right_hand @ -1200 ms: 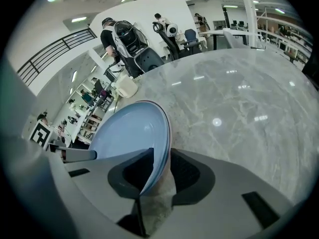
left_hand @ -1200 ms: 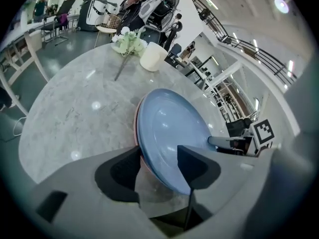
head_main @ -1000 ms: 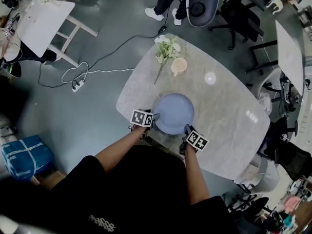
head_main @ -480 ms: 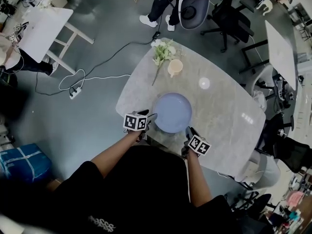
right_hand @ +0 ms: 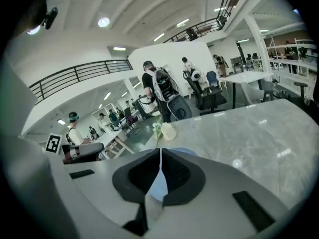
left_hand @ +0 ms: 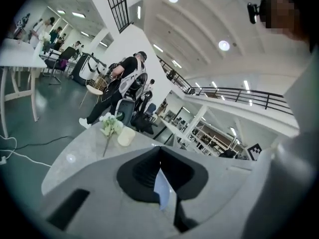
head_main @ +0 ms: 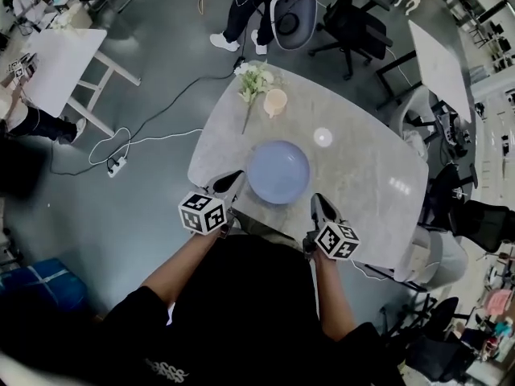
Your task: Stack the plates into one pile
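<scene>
A pale blue plate (head_main: 278, 171) lies on the marble table (head_main: 362, 191), near its front edge. Whether more plates lie under it I cannot tell. My left gripper (head_main: 228, 182) hovers left of the plate and apart from it. My right gripper (head_main: 322, 204) hovers at its near right, also apart. The jaws of both have just been closing and now meet with nothing between them. In the left gripper view the left gripper (left_hand: 160, 151) has its pads together, and a sliver of the plate (left_hand: 162, 189) shows behind them. The right gripper (right_hand: 160, 151) looks the same, with the plate (right_hand: 185, 153) beyond it.
A cream cup (head_main: 275, 101) and a bunch of white flowers (head_main: 253, 79) stand at the table's far end. An office chair (head_main: 288, 18) and a standing person (head_main: 241, 6) are beyond it. A white table (head_main: 56, 59) and a floor cable (head_main: 145, 127) lie left.
Both grippers have left the plate's rim, risen and drawn back toward me. Their jaws have closed. The plate stays on the table.
</scene>
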Motion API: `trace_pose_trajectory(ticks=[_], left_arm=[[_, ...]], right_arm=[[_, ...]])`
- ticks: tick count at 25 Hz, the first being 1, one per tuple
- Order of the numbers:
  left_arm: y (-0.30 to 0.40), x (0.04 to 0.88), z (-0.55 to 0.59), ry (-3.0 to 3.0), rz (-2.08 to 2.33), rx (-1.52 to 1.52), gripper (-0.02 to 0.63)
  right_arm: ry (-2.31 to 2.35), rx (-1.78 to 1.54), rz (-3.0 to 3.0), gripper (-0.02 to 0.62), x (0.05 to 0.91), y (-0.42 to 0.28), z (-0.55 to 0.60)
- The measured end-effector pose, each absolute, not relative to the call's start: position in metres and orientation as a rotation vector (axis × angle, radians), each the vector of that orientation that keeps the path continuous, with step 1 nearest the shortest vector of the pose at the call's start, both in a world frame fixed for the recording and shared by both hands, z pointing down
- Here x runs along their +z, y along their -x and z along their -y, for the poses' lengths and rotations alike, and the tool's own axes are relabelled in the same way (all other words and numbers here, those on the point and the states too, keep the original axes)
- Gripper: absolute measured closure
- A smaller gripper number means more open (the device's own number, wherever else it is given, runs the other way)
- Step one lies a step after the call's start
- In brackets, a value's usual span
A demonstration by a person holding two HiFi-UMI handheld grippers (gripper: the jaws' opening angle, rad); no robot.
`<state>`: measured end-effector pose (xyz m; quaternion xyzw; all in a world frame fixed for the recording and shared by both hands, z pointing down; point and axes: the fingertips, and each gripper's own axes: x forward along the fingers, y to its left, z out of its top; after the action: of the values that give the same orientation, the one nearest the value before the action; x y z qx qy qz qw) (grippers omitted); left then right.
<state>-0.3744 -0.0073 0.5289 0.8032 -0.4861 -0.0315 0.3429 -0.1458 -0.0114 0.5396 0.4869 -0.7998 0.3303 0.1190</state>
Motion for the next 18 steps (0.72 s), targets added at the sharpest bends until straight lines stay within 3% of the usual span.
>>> trace_pose_trajectory(ticks=[8,18], left_arm=[[0.389,0.453,-0.010,-2.319,1.333,-0.115,0.589],[0.358,0.438,-0.044,-2.393,1.361,-0.136,0.589]], right_arm=[[-1.589,0.538,2.449,0.580,0.452,0.157,-0.019],[-1.706,0.477,2.411,0.583,0.441,0.116,-0.059]])
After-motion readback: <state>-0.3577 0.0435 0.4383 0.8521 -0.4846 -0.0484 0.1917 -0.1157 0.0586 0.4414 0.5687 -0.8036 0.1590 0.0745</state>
